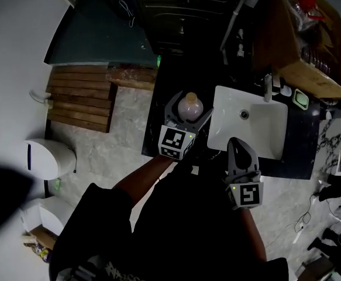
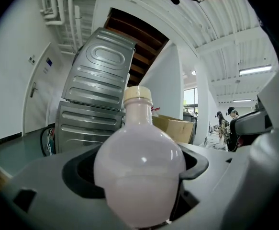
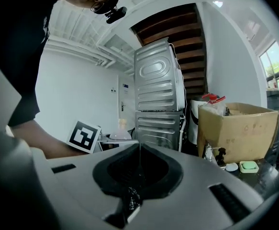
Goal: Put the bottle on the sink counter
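The dark worktop point(image 1: 158, 122) fills the middle of the head view, with the white sink point(image 1: 264, 127) right of centre. My left tool point(image 1: 189, 109) grasps the round bottle point(image 2: 139, 166) over the worktop, near the sink edge. I fear the smooth belly slips, or the bottle tips into the sink when released. My right tool point(image 1: 236, 145) is clenched and empty.

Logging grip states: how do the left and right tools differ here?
The left tool grips a round pale-pink plastic bottle; the right tool is shut and empty. The left shows beside the white sink basin, the right across its front part. Both carry marker cubes.
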The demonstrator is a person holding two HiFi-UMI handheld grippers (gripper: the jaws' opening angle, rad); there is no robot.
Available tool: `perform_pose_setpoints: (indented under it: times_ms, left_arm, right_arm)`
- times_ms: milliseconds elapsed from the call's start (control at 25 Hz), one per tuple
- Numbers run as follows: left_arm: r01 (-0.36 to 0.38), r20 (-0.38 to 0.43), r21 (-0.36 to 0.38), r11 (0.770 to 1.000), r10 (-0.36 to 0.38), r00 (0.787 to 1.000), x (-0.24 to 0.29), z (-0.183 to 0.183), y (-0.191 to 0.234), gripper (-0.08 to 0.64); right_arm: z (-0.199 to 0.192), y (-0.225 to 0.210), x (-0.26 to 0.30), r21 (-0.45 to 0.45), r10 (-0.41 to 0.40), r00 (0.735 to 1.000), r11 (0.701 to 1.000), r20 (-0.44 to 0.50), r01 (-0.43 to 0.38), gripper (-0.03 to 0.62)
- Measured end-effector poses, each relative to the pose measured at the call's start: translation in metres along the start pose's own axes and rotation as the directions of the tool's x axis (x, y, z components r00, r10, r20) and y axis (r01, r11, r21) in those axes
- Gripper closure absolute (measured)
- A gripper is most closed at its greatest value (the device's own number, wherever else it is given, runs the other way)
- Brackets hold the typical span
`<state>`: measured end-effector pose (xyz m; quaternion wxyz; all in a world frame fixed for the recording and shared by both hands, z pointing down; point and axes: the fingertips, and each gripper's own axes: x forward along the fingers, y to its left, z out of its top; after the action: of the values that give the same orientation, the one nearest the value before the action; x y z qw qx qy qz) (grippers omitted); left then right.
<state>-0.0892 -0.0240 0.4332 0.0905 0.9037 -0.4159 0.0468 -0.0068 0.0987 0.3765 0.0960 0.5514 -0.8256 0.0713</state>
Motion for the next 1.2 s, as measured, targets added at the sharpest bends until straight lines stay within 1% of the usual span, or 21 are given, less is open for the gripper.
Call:
perform_pose_setpoints:
  times_ms: [120,200,280,360,480,520,600,680,880,1040,1200]
  left_arm:
    - [0.009,-0.031,0.002,1.000,-0.009,0.999,0.030,-0.016,0.004,0.150]
    - [0.008,-0.054,0.008,1.000,-0.008,0.999,0.049,-0.024,0.009,0.150]
    - [0.005,-0.072,0.017,1.000,-0.004,0.997,0.070,-0.030,0.016,0.152]
    - [0.000,-0.089,0.033,0.999,0.003,0.996,0.091,-0.035,0.024,0.151]
    - [-0.018,-0.103,0.059,0.998,0.024,0.994,0.116,-0.047,0.035,0.150]
    - [-0.030,-0.106,0.072,0.997,0.037,0.994,0.122,-0.052,0.038,0.150]
    - [-0.048,-0.127,0.103,0.994,0.060,0.990,0.135,-0.063,0.045,0.150]
    - [-0.045,-0.160,0.123,0.991,0.065,0.985,0.149,-0.075,0.052,0.150]
    - [-0.013,-0.251,0.129,0.992,0.045,0.967,0.179,-0.106,0.059,0.150]
    - [0.040,-0.334,0.128,0.991,0.005,0.943,0.196,-0.132,0.058,0.150]
    - [0.041,-0.392,0.150,0.988,0.021,0.920,0.203,-0.144,0.060,0.150]
  right_arm:
    - [-0.001,-0.013,0.018,0.007,0.029,1.000,1.000,0.000,-0.029,0.554]
    - [0.002,-0.023,0.030,0.048,0.063,0.998,0.997,0.001,-0.063,0.552]
    - [0.008,-0.038,0.042,0.078,0.080,0.997,0.994,0.018,-0.081,0.552]
    - [0.007,-0.056,0.054,0.080,0.069,0.997,0.994,0.022,-0.071,0.552]
    - [0.003,-0.080,0.069,0.134,0.052,0.999,0.990,0.015,-0.054,0.552]
    - [0.004,-0.086,0.073,0.140,0.049,0.999,0.989,0.013,-0.051,0.552]
    - [0.006,-0.098,0.081,0.126,0.042,0.999,0.991,0.005,-0.042,0.552]
    - [0.005,-0.109,0.091,0.124,0.038,0.999,0.992,0.001,-0.038,0.552]
    - [-0.003,-0.122,0.112,0.145,0.055,0.998,0.988,-0.003,-0.054,0.552]
    - [-0.009,-0.122,0.119,0.139,0.084,0.996,0.987,-0.006,-0.083,0.554]
    - [-0.018,-0.121,0.123,0.137,0.100,0.995,0.986,-0.013,-0.098,0.552]
